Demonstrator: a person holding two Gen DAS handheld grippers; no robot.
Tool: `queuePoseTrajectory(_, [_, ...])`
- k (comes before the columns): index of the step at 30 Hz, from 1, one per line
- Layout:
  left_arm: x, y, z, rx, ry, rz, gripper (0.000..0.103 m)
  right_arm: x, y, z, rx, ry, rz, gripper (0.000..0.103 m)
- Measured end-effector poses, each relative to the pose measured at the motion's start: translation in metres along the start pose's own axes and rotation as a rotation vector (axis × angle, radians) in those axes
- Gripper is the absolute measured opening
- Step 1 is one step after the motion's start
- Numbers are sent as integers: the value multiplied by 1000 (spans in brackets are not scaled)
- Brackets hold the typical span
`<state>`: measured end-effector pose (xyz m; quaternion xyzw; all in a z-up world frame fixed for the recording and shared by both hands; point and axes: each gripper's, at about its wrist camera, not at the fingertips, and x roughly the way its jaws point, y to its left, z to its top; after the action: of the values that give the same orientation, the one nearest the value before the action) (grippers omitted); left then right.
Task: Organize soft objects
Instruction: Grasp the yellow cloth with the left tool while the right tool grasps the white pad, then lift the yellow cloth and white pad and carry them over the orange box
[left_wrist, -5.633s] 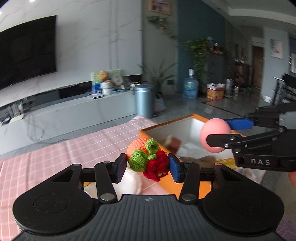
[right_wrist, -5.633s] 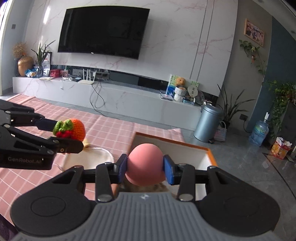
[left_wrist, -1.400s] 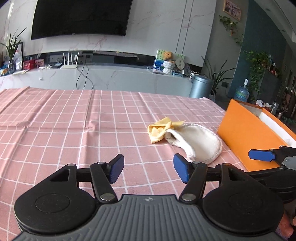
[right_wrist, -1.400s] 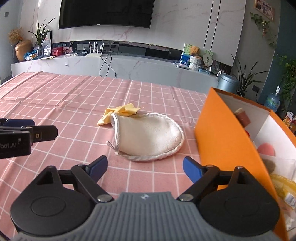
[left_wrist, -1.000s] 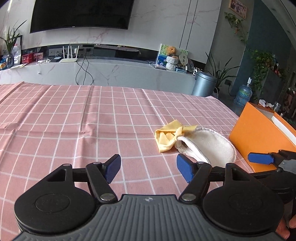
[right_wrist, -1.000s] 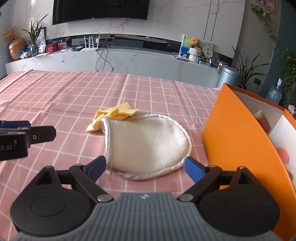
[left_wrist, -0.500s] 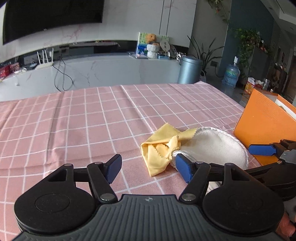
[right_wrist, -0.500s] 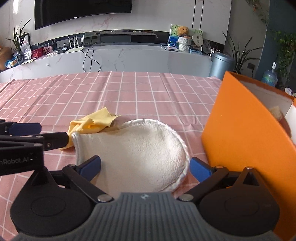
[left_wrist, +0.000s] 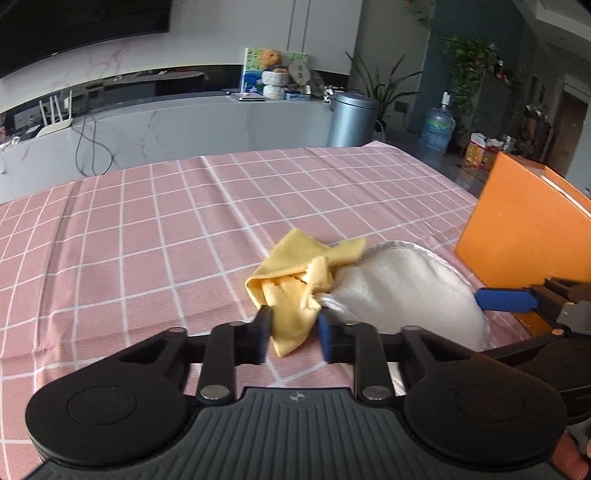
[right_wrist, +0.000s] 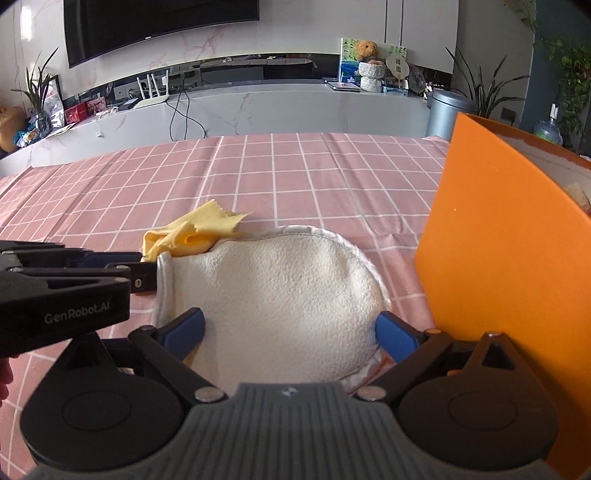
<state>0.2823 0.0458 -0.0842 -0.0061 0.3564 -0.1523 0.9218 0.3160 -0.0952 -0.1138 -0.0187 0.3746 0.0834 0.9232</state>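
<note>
The crumpled yellow cloth with pinked edges (left_wrist: 295, 291) lies on the pink checked tablecloth (left_wrist: 147, 240), and its near end sits between the blue pads of the left gripper (left_wrist: 293, 330). That gripper's jaws are closing, and in the left wrist view the pads already press the cloth from both sides, so the fabric bunches and hangs down in a fold between them. Touching the cloth's right side is a round cream terry pad with a stitched white rim (left_wrist: 402, 288), lying flat on the tablecloth. The cloth's far corner points away across the table, a little beyond the pad's far rim.

In the right wrist view the right gripper (right_wrist: 291, 332) stands over the near half of the cream pad (right_wrist: 280, 288) with its jaws spread wide and closing slightly. One blue pad is near the pad's left rim and the other near its right rim; neither pinches the fabric. The left gripper's black body (right_wrist: 66, 291) reaches in from the left, its tips at the yellow cloth (right_wrist: 188, 234) where it meets the cream pad's left edge.

Just right of the cream pad stands the orange box with a white inside (right_wrist: 498, 258), its near wall upright and close to the right gripper's right finger. Its contents are mostly hidden.

Farther off, past the table's far edge, runs a long pale marble-look counter (right_wrist: 258, 107) with a grey round bin (right_wrist: 447, 110) at its right end and a dark screen (right_wrist: 155, 26) on the wall above.
</note>
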Motion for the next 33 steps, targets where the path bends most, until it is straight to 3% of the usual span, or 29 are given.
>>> queuePoseTrajectory(2, [0, -4, -1, 16, 0, -8, 10, -3, 1, 0, -18, -7, 4, 81])
queuePoseTrajectory(7, [-4, -6, -6, 20, 5, 5, 5, -8, 6, -1, -59, -24, 9, 56])
queuePoseTrajectory(9, [-7, -5, -9, 11, 9, 6, 5, -11, 9, -2, -83, -34, 9, 25])
queuePoseTrajectory(12, [-14, -5, -13, -8, 13, 11, 5, -13, 16, -2, -127, -42, 3, 7])
queuePoseTrajectory(23, [-66, -1, -37, -88, 9, 74, 5, -67, 32, -20, -169, -104, 53, 6])
queuePoseTrajectory(33, [-120, -14, -42, -105, -61, 102, 5, -126, 24, -25, -173, -170, 47, 7])
